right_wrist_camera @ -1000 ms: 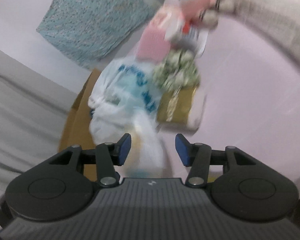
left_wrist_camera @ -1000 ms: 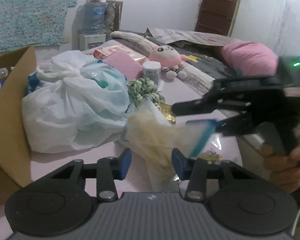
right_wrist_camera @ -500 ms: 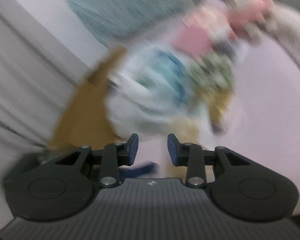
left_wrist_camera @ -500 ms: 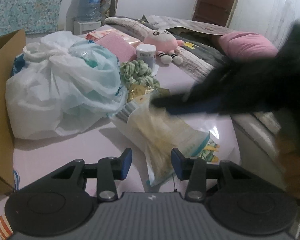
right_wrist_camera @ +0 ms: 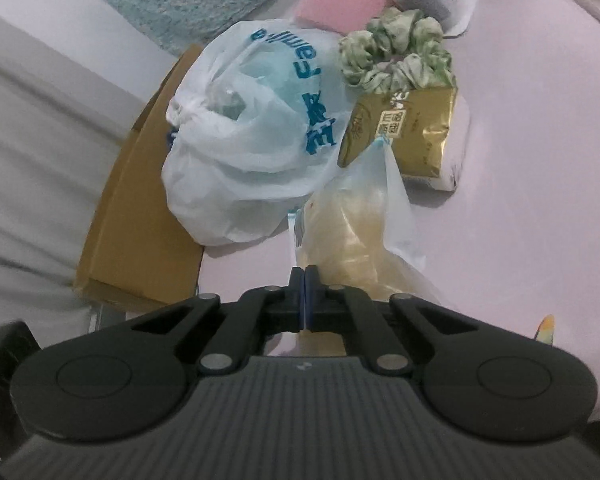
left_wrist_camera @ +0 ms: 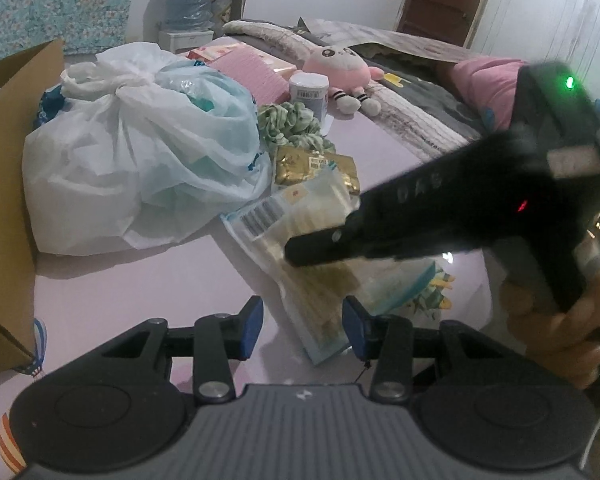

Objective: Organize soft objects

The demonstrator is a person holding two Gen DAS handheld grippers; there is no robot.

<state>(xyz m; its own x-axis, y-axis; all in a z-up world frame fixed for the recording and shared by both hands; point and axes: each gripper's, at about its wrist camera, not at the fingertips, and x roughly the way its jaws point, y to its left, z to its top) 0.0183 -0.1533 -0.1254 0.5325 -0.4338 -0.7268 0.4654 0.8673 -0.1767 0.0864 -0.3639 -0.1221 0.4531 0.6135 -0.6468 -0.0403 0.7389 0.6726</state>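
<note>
A clear packet (left_wrist_camera: pixel 300 248) of pale yellow stuff lies on the pink table top (left_wrist_camera: pixel 148 292), its far end resting on a gold packet (left_wrist_camera: pixel 316 164). My right gripper (left_wrist_camera: pixel 296 252) reaches in from the right over it. In the right wrist view this gripper (right_wrist_camera: pixel 305 280) is shut, its pads pinching the clear packet (right_wrist_camera: pixel 352 232) at its blue-edged rim. My left gripper (left_wrist_camera: pixel 303 330) is open, with the packet's near end lying loose between its pads. A knotted white plastic bag (left_wrist_camera: pixel 140 160) and a green scrunchie (left_wrist_camera: pixel 292 130) sit behind.
An open cardboard box (left_wrist_camera: pixel 4 184) stands at the table's left edge against the white bag (right_wrist_camera: pixel 252 152). Further back lie a pink pack (left_wrist_camera: pixel 248 68), a white tub (left_wrist_camera: pixel 310 90) and a pink plush (left_wrist_camera: pixel 336 66). A hand (left_wrist_camera: pixel 552 328) holds the right gripper.
The right gripper's jaws went from open to shut and it swung in over the clear packet. The packet now lies flatter on the table. The left gripper has hardly moved.
</note>
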